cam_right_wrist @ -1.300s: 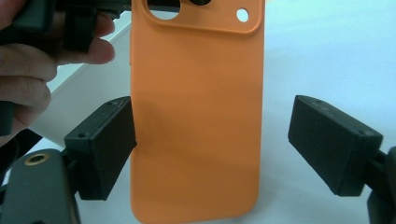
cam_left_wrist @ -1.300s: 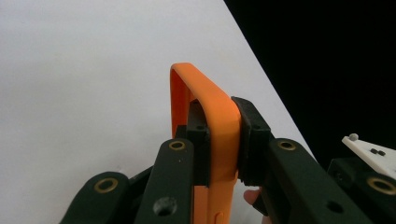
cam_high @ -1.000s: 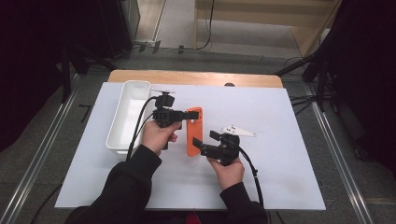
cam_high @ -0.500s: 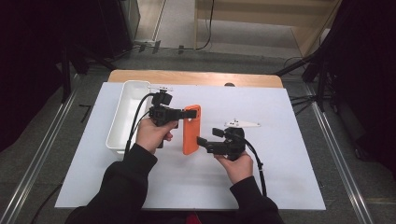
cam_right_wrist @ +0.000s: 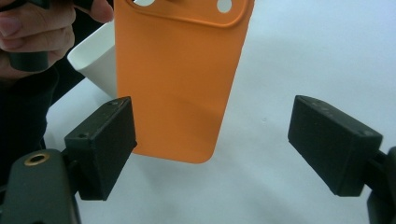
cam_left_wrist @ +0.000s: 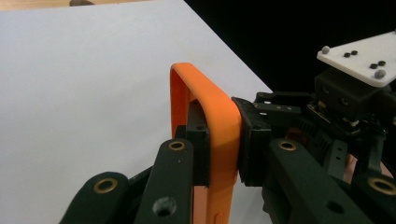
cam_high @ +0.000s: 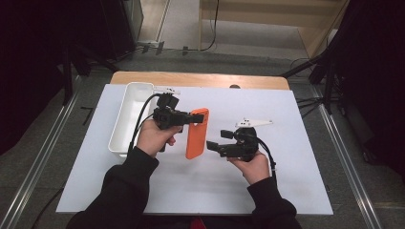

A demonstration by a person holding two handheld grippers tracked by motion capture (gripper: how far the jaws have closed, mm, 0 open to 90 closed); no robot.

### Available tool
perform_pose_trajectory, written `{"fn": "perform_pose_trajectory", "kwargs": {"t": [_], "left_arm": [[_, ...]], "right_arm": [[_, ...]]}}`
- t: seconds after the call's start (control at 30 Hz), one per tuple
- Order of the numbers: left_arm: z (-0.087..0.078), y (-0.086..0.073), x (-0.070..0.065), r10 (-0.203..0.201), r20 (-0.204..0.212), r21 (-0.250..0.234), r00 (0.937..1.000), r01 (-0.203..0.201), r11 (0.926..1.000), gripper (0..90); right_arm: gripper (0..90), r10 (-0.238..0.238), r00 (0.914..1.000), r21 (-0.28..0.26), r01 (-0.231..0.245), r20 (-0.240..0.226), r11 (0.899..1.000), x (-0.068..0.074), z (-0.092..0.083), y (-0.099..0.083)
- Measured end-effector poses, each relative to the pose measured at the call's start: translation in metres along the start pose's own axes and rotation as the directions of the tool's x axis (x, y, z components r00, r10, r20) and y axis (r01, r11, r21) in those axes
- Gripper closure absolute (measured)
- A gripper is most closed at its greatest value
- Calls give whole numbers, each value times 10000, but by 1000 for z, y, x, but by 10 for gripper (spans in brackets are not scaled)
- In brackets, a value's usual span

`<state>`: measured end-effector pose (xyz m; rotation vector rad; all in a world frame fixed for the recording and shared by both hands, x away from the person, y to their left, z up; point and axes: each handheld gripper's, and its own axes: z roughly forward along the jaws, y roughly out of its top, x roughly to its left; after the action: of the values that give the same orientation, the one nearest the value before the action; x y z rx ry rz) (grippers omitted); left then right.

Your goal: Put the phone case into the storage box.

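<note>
Pinching the orange phone case [cam_high: 197, 134] by its top edge at frame centre, my left gripper [cam_high: 188, 117] holds a thin, flexible rim. It may slip or twist free if my spread right gripper [cam_high: 213, 145], lower right, bumps it.

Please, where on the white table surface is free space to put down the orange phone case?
Free patches: the near strip in front of both hands, and the far right area behind the right gripper. It is crowded between the white bin, the left gripper, which holds the orange phone case, and the right gripper.
</note>
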<state>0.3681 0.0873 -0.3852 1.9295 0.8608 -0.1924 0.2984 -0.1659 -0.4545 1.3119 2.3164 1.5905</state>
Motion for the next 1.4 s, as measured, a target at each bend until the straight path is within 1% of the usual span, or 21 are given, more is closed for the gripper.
{"fn": "perform_pose_trajectory", "kwargs": {"t": [0.07, 0.13, 0.27, 0.37, 0.43, 0.5, 0.57, 0.63, 0.67, 0.73, 0.83, 0.97, 1.03, 1.13, 1.33, 1.4], "left_arm": [[-1, 0, -3, 214, -15, 57, 9998, -214, 9998, 780], [-2, 0, -4, 324, 47, 88, 9995, -325, 9994, 780], [-5, 0, -2, 525, 221, 334, 9984, -532, 9980, 779], [-7, -1, -3, 760, 251, 462, 9968, -771, 9960, 779], [-7, -2, -4, 923, 386, 515, 9950, -942, 9942, 779], [-7, -2, -5, 1045, 425, 571, 9936, -1068, 9926, 779], [-8, -3, -7, 1268, 458, 630, 9909, -1295, 9896, 779], [-8, -4, -8, 1354, 495, 712, 9895, -1388, 9878, 779], [-8, -4, -8, 1394, 526, 715, 9888, -1429, 9871, 779], [-9, -5, -9, 1543, 658, 719, 9858, -1589, 9847, 779], [-10, -6, -10, 1669, 754, 804, 9831, -1728, 9817, 779], [-11, -8, -10, 1791, 793, 925, 9806, -1862, 9782, 779], [-11, -9, -10, 1909, 873, 990, 9777, -1992, 9749, 779], [-12, -10, -11, 2004, 933, 1047, 9753, -2097, 9721, 779], [-13, -12, -14, 2193, 1164, 1032, 9687, -2314, 9674, 778], [-12, -13, -14, 2254, 1308, 1049, 9654, -2396, 9652, 778]], "right_arm": [[142, -47, 10000, 62, 48, -63, 10000, 1, 0, 1], [142, -163, 9998, 124, 164, -118, 9998, 0, -1, 1], [142, -337, 9993, 236, 341, -187, 9991, 0, -3, 3], [142, -568, 9981, 361, 577, -247, 9977, 0, -6, 5], [142, -648, 9974, 427, 661, -317, 9969, -1, -8, 7], [142, -757, 9965, 512, 774, -350, 9957, -2, -10, 9], [142, -845, 9957, 591, 866, -368, 9945, -3, -12, 11], [143, -899, 9951, 622, 924, -417, 9938, -4, -15, 12], [142, -1003, 9941, 633, 1028, -416, 9927, -5, -16, 13], [142, -1102, 9929, 690, 1132, -454, 9912, -6, -18, 15], [143, -1317, 9901, 746, 1350, -475, 9880, -6, -20, 17], [143, -1498, 9867, 870, 1550, -635, 9841, -7, -23, 20], [143, -1618, 9844, 931, 1679, -696, 9814, -8, -24, 22], [148, -1834, 9800, 1059, 1910, -768, 9759, -9, -25, 24], [149, -1988, 9760, 1249, 2089, -891, 9699, -9, -26, 28], [149, -2008, 9748, 1306, 2125, -971, 9684, -9, -26, 29]]}}
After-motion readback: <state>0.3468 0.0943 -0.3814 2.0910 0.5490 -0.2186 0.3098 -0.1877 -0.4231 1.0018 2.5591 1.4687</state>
